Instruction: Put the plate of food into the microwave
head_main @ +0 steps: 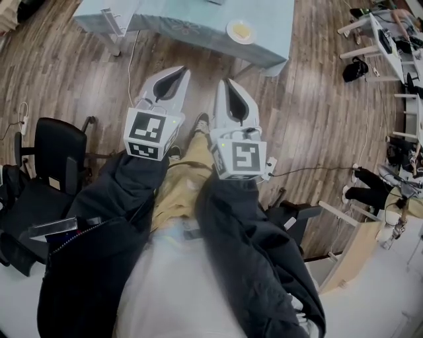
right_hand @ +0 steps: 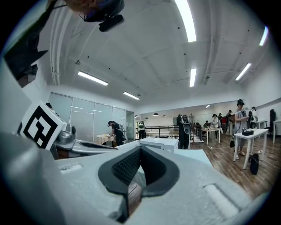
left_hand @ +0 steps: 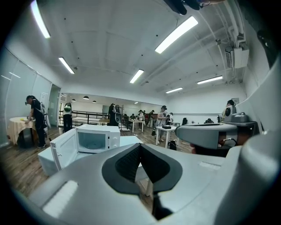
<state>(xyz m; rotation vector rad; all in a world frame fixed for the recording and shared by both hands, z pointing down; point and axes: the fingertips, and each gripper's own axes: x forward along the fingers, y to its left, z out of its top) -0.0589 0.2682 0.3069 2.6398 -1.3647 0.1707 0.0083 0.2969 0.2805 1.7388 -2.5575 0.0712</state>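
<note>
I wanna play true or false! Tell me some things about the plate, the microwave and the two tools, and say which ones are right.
1. The plate of food sits on the table. True.
2. The microwave has its door shut. False: the door stands swung open.
3. The left tool is holding the plate of food. False: its jaws are together with nothing between them, and it is held back from the table.
4. The right tool is shut and empty. True.
</note>
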